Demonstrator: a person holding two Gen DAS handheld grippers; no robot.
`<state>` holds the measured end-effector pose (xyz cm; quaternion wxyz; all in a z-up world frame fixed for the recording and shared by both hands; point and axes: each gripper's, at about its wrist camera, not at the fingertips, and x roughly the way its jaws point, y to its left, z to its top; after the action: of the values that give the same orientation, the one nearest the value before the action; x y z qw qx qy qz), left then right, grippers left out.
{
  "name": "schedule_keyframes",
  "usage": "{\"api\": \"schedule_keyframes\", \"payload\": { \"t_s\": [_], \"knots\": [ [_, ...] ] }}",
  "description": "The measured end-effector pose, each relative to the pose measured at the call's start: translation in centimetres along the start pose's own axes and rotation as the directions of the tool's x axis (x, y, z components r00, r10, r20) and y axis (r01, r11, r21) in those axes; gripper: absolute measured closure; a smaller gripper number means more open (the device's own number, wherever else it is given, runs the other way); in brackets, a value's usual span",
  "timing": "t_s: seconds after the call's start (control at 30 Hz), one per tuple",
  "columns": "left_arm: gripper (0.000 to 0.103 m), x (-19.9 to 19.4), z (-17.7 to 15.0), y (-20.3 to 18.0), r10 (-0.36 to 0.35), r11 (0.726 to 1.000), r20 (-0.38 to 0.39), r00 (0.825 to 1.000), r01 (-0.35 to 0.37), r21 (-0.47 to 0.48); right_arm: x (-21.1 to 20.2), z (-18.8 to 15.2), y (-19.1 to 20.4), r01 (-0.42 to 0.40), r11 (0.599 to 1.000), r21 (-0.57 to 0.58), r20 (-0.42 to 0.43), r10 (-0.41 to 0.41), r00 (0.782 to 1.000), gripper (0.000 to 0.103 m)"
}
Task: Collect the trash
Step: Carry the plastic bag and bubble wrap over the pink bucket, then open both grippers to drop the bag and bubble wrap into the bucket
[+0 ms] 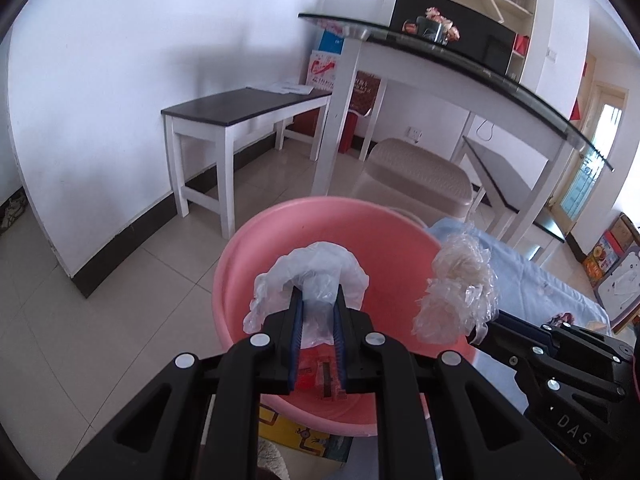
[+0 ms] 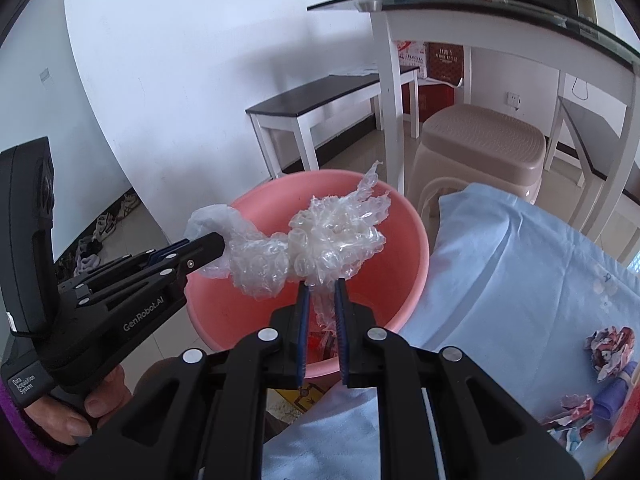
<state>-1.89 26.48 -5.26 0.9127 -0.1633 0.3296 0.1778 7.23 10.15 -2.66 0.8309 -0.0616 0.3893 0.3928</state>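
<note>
- Pink plastic basin (image 1: 248, 272) sits on the tiled floor beside a bed with a light blue sheet (image 2: 500, 272); near rim cut off behind the gripper bodies in both views.
- Basin contents hard to read: something red and a clear wrapper (image 1: 320, 376) on the bottom, mostly hidden by the fingers.
- Left gripper (image 1: 318, 304) clamped on a crumpled milky plastic bag (image 1: 316, 268), jaws narrow, bag bulging out above the tips, held over the basin.
- Right gripper (image 2: 322, 286) pinches a wad of clear crinkled plastic wrap (image 2: 340, 232), jaws narrow, also over the basin; its tail hangs between the blue pads (image 2: 303, 320).
- From the right wrist, both wads look touching or overlapping; cannot tell if they are joined.
- Both grippers tilt downward, side by side; a hand (image 2: 86, 408) with a purple sleeve on the left one's handle, partly cut off.
- More crumpled printed paper scraps (image 2: 608, 346) lie on the sheet at right, edge-distorted.
- Beige plastic stool (image 2: 484, 140) and white-legged glass-top table (image 2: 500, 4) stand behind the basin.
</note>
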Motion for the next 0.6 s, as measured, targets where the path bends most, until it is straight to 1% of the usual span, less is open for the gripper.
{"api": "schedule_keyframes", "payload": {
  "t_s": [0.23,0.6],
  "knots": [
    [0.090,1.5,-0.5,0.0,0.016,1.000,-0.045,0.999,-0.016,-0.005,1.3,-0.2,0.0,0.002,1.000,-0.002,-0.030,-0.002,1.000,0.091],
    [0.090,3.1,-0.8,0.3,0.018,1.000,-0.082,0.996,-0.020,-0.020,2.7,-0.3,0.0,-0.001,1.000,-0.002,-0.066,0.001,0.998,0.090]
  ]
}}
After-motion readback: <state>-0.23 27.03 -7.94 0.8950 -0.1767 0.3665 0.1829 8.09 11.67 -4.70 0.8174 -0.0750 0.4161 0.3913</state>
